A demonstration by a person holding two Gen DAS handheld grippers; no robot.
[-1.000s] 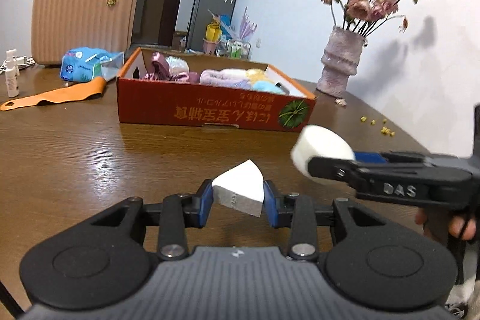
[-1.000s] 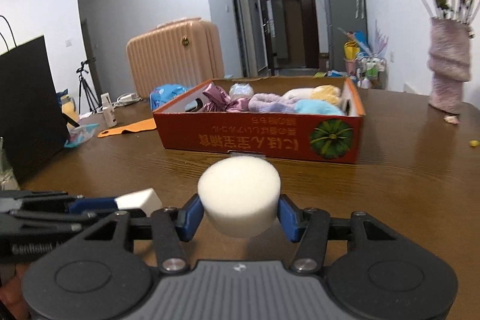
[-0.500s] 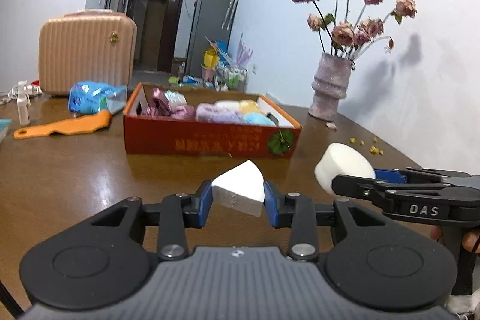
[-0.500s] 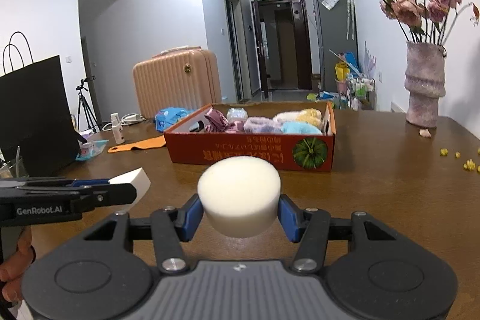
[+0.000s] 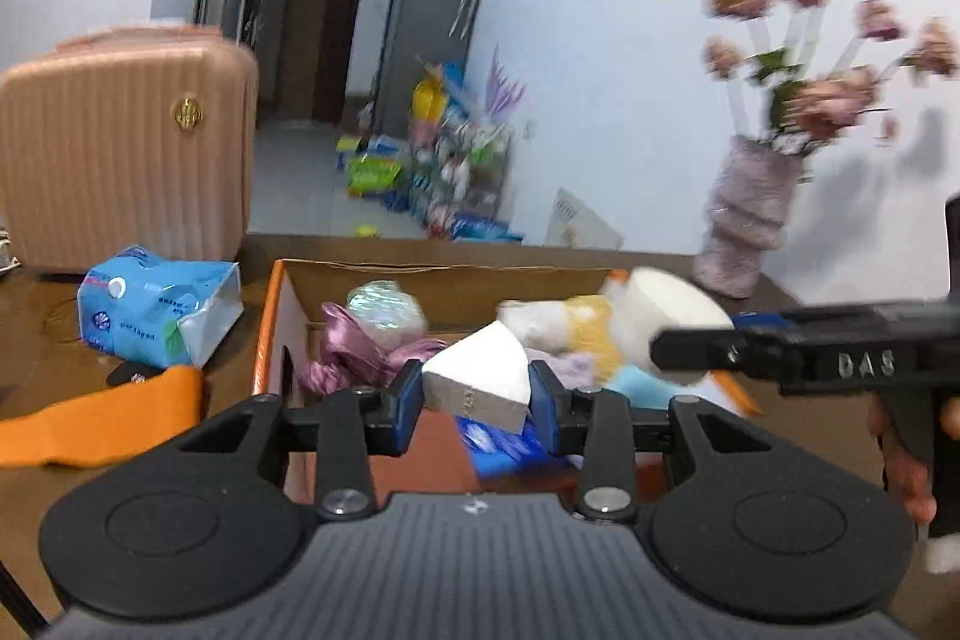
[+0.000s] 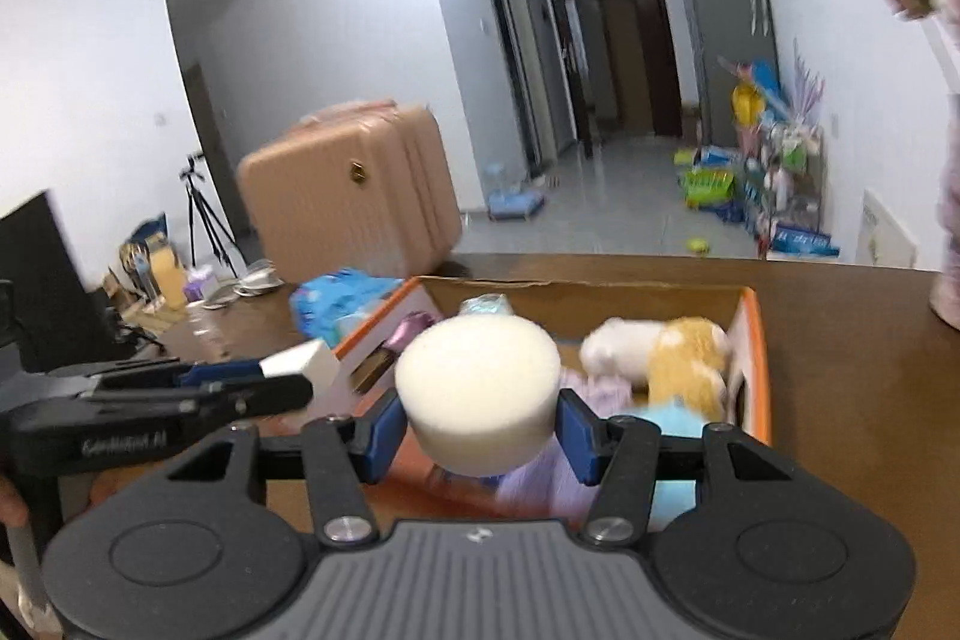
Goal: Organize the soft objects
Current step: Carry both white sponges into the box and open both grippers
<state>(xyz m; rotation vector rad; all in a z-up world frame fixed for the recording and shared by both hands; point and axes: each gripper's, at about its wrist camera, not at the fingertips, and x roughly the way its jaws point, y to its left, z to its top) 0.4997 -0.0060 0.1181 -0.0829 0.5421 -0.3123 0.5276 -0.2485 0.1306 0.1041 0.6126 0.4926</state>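
Note:
My left gripper (image 5: 477, 403) is shut on a white wedge-shaped sponge (image 5: 480, 382), held over the near edge of the orange cardboard box (image 5: 270, 334). My right gripper (image 6: 477, 430) is shut on a round white sponge (image 6: 477, 391), above the same box (image 6: 759, 370). In the left wrist view the right gripper (image 5: 690, 340) reaches in from the right with the round sponge (image 5: 672, 307). In the right wrist view the left gripper (image 6: 300, 376) comes in from the left with the wedge (image 6: 300, 361). The box holds several soft things, among them a pink satin scrunchie (image 5: 348, 352), a yellow and white plush (image 6: 660, 352) and a light blue piece.
A blue tissue pack (image 5: 156, 307) and an orange strip (image 5: 102, 421) lie left of the box on the brown table (image 6: 840, 316). A pink suitcase (image 5: 120, 142) stands behind them. A vase of dried pink flowers (image 5: 750, 220) stands right of the box. A black bag (image 6: 36, 292) is far left.
Both grippers have moved forward and up from the bare table to over the box, each still holding its sponge. The box looms much larger and nearer now.

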